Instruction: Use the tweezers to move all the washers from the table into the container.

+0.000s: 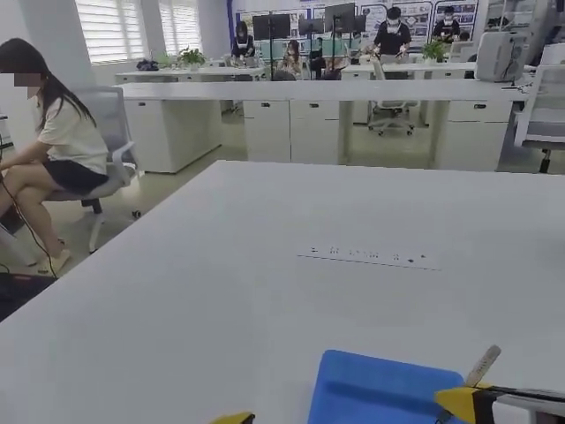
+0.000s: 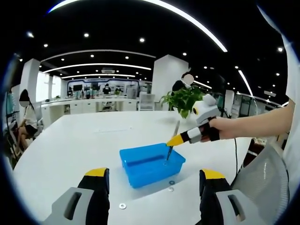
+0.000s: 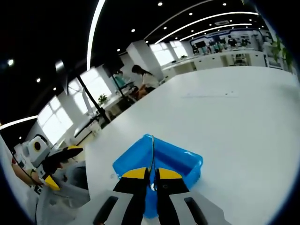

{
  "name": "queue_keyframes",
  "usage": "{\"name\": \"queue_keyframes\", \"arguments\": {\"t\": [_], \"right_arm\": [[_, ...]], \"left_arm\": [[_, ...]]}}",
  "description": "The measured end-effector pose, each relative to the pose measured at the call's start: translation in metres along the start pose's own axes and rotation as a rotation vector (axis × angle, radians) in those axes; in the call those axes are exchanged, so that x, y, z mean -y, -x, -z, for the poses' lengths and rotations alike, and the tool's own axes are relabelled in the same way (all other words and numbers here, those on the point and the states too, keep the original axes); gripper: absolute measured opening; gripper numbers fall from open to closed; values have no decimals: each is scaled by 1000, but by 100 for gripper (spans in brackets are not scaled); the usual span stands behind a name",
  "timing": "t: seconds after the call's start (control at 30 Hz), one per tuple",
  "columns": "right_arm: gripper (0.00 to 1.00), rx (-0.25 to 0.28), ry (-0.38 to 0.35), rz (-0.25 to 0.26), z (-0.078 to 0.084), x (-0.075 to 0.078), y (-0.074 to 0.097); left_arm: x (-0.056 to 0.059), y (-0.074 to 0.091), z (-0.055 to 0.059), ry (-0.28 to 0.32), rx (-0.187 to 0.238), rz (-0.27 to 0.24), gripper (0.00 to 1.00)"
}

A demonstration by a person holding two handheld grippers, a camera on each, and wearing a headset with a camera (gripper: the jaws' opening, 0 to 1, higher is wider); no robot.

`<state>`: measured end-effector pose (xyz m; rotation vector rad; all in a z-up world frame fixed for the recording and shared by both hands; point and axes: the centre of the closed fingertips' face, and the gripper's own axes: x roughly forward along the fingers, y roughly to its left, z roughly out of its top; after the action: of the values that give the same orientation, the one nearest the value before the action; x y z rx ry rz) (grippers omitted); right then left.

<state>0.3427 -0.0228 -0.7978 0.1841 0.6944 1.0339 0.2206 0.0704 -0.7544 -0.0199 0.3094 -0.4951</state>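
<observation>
Right gripper point(image 3: 151, 177): jaws clenched on the tweezers point(image 3: 152, 152), which run straight ahead from its tips.
Container point(image 3: 180, 161): blue tray directly in front of the right gripper, with the tweezer points lowered inside it.
Hard to make out: whether the tweezer points pinch anything; too small to tell.
Left gripper point(image 2: 154, 174): jaws spread wide, nothing between them.
Washers point(image 2: 123, 206): three small rings on the white table point(image 2: 70, 150) ahead of the left gripper; one lies just beyond its left jaw, two lie between its jaws and the container's front wall.
Cut off: in the head view the bottom edge slices through the container and both grippers' yellow tips.
</observation>
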Motion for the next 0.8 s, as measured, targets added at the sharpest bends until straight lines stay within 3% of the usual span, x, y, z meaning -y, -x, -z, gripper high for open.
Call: {"name": "queue_keyframes", "arguments": {"t": [0.2,0.33,0.47,0.8], "right_arm": [[3,-34,25,2,0,3,-9],[3,-99,74,13,6,15,-16],[3,-136,104,16,11,17,-21],[3,-159,131,8,15,17,-34]], "left_arm": [[-1,0,-1,5,5,-2,79],[0,0,0,4,3,2,79],[-1,0,0,5,1,-4,79],[-1,1,1,7,0,-9,79]]}}
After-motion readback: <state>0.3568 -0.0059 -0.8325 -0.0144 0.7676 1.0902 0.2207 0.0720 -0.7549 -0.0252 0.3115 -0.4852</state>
